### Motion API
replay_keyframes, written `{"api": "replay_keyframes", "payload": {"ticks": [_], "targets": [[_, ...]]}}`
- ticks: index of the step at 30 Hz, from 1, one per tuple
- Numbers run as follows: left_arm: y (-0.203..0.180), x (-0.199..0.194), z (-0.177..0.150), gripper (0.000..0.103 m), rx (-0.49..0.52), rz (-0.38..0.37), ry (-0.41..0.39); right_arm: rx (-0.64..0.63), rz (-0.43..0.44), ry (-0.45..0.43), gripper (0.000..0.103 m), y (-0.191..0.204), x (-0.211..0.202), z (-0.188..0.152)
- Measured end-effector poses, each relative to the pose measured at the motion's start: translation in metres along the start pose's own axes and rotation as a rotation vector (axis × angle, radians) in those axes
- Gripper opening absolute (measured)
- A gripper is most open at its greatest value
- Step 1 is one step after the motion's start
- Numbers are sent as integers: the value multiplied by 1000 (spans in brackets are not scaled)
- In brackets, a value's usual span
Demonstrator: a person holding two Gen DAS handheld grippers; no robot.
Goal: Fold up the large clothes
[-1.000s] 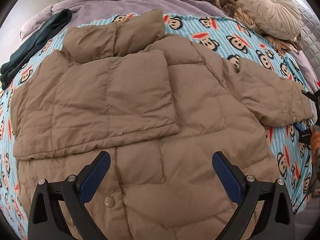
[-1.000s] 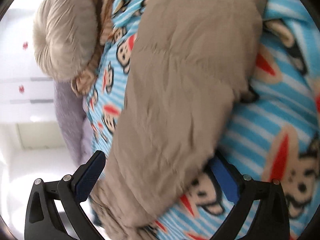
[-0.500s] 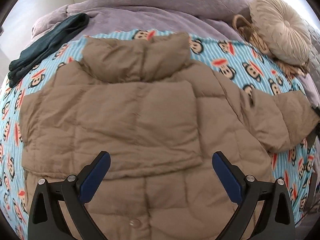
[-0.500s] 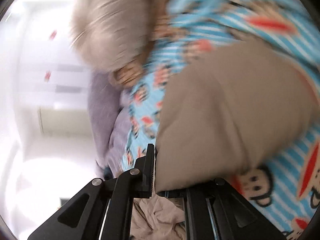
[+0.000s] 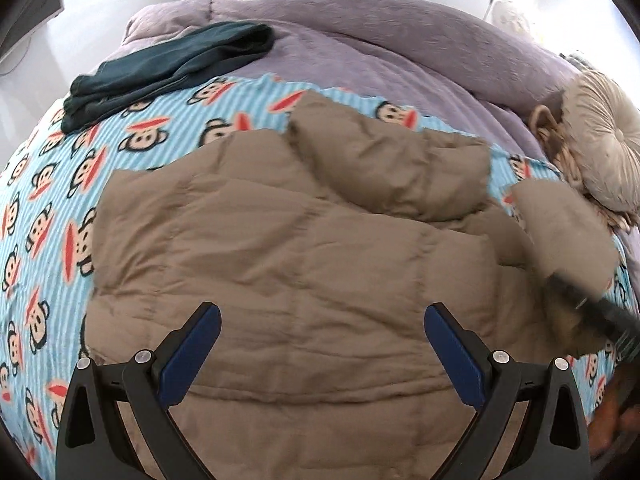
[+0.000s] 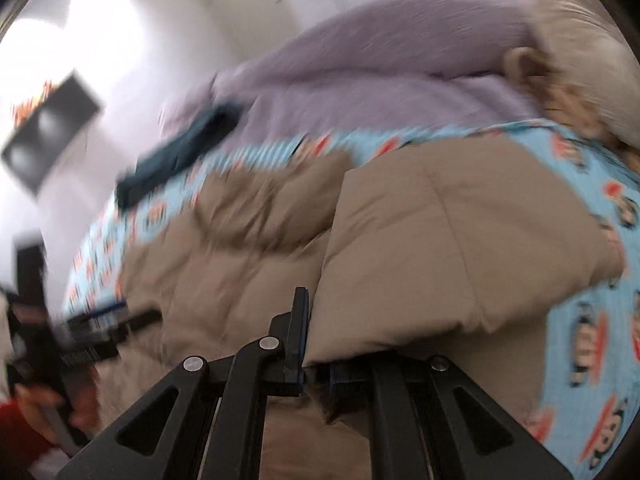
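A tan quilted puffer jacket [image 5: 304, 264] lies spread on a blue monkey-print blanket [image 5: 48, 208], collar at the far side, its left sleeve folded in over the body. My left gripper [image 5: 322, 348] is open and empty, hovering above the jacket's lower body. My right gripper [image 6: 314, 360] is shut on the cuff of the jacket's right sleeve [image 6: 452, 248] and holds it lifted above the jacket. The lifted sleeve [image 5: 564, 232] and the right gripper [image 5: 600, 312] also show at the right of the left wrist view. The left gripper [image 6: 92, 336] appears blurred at the left of the right wrist view.
A folded dark teal garment [image 5: 168, 68] lies at the blanket's far left corner. A purple duvet [image 5: 400, 44] covers the far side of the bed. A round beige cushion [image 5: 600, 140] and a woven basket handle [image 5: 544, 128] sit at the far right. White walls stand behind.
My right gripper closed on the right sleeve's cuff, lifted it off the blanket and swung it up toward the jacket body. My left gripper rose and pulled back, still open.
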State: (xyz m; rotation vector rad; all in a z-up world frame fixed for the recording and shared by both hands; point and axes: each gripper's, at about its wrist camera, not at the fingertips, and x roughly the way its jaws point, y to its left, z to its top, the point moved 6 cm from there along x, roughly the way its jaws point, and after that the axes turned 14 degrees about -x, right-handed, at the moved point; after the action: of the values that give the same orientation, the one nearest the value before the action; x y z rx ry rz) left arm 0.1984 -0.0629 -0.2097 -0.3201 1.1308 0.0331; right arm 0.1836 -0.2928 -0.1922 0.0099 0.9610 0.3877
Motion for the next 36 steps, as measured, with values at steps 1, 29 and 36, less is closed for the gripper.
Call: {"api": "replay_keyframes", "payload": {"ticks": [1,29,36], "targets": [[4,3,0,102,-7,-3,4,-29,9,32,8,15,16,-5],[45,23,15,102,-384,-653,232,294,257,-83,8,16,11,26],[52,19,21,102,-428,-803,301,23,252,156,57,113,56,-3]]}}
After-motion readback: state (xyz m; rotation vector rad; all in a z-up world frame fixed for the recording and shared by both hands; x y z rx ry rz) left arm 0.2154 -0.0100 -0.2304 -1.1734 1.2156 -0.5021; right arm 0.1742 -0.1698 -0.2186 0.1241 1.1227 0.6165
